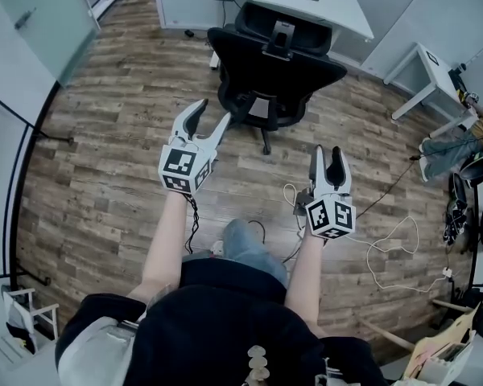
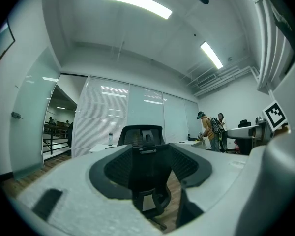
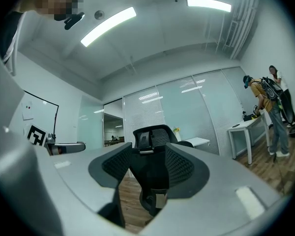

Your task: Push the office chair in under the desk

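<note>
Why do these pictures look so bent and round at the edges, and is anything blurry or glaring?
Head view: the wide lens bows the wood-plank floor; the black mesh office chair is sharp. Left gripper view: fisheye circle, dark corners; the long ceiling strip light glares white; the near grey jaws look soft. Right gripper view: same round warp, jaws soft, chair crisp.

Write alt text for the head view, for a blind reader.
Seen from above, a black office chair stands on a wood floor before a white desk, its back toward the person. The person points the left gripper and the right gripper at it, both open and empty, short of the chair.
</note>
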`<state>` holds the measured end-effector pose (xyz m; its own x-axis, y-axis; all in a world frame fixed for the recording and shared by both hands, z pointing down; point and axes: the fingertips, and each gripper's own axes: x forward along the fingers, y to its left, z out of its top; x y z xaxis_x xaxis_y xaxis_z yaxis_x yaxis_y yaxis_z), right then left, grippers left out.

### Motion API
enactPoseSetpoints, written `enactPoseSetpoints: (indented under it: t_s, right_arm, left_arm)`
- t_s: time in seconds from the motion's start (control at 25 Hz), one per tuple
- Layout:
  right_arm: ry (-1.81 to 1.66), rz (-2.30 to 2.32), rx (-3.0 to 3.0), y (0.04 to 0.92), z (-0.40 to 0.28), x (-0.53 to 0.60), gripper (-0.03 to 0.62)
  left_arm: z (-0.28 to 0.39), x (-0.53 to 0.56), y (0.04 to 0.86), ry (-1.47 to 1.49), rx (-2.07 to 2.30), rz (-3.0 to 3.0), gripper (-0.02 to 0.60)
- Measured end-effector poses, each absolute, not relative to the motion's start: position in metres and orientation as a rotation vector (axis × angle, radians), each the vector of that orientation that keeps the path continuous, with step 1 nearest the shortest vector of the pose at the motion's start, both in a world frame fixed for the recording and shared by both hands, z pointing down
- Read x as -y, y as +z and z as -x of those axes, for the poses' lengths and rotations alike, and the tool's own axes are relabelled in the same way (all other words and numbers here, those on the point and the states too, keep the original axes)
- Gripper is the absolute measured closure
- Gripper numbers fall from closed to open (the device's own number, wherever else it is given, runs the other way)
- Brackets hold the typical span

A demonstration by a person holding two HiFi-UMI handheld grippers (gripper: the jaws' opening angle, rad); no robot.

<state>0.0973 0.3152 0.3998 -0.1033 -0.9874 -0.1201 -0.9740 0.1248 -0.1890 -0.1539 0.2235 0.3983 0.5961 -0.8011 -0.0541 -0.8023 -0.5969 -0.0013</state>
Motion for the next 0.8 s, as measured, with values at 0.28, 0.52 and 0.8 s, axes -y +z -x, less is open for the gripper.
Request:
enactPoseSetpoints:
  t_s: [0.28, 0.52, 0.8]
  right_arm:
    - [-0.101, 1.965, -2.167, 0.41, -0.115, -0.278, 0.393]
    - [-0.101, 1.962, -2.152, 0.415, -0.147, -0.204, 0.393]
    - [-0.101, 1.919, -2.171, 0.405, -0.176, -0.106, 0.393]
  left_arm:
    - [0.145, -0.181, 0.409, 0.065, -1.419, 2.782, 0.356]
    - [0.121, -0.109, 0.414, 0.03, -1.425, 2.745, 0.344]
    - [0.096, -0.018, 0.41, 0.01, -1.473, 2.706, 0.339]
